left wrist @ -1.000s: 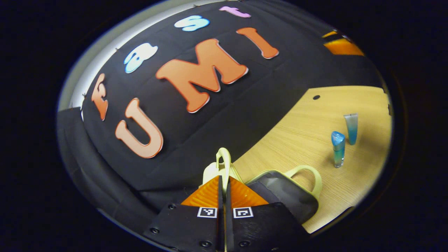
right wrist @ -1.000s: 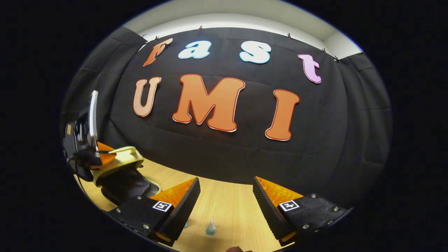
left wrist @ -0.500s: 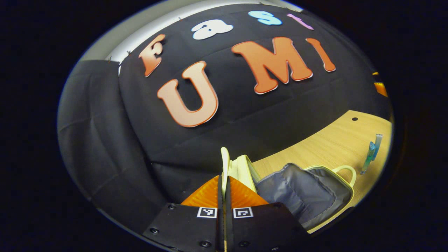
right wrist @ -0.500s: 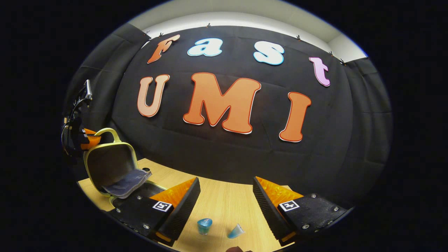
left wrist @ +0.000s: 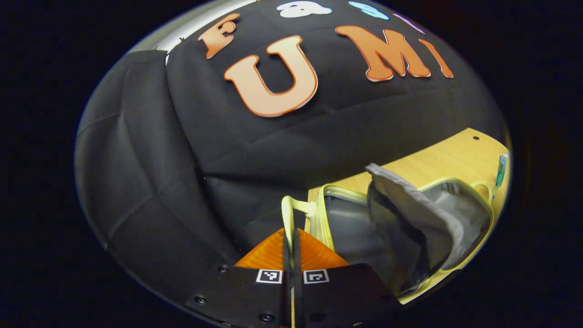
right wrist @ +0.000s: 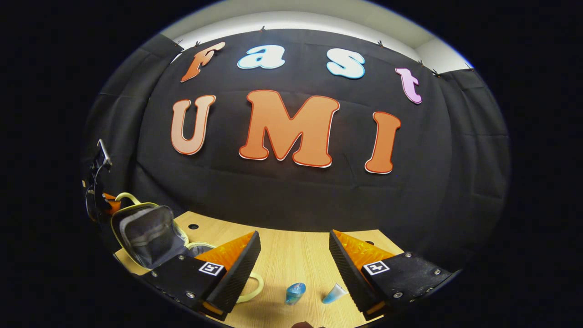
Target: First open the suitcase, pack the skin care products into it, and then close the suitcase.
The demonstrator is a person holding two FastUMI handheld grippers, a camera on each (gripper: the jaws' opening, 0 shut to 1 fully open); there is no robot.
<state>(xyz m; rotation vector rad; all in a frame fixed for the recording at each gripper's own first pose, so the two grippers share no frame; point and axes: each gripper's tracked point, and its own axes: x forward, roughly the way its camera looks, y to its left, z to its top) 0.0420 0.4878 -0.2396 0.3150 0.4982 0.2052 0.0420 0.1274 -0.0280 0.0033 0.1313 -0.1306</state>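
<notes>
We've swung suitcase [left wrist: 410, 228] lid fully back w/ left gripper [left wrist: 291, 237] pinching handle [left wrist: 288, 212]; right gripper [right wrist: 294, 255] wide; tubes [right wrist: 295, 293] next.

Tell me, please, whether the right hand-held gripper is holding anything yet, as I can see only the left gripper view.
Observer: No, the right hand-held gripper is open and empty above the table.
Operator: Where are the tubes?
Observer: One blue tube and a second tube sit on the table just ahead of it.
Operator: And the lid?
Observer: The suitcase lid stands upright, its handle in the left hand-held gripper.
</notes>
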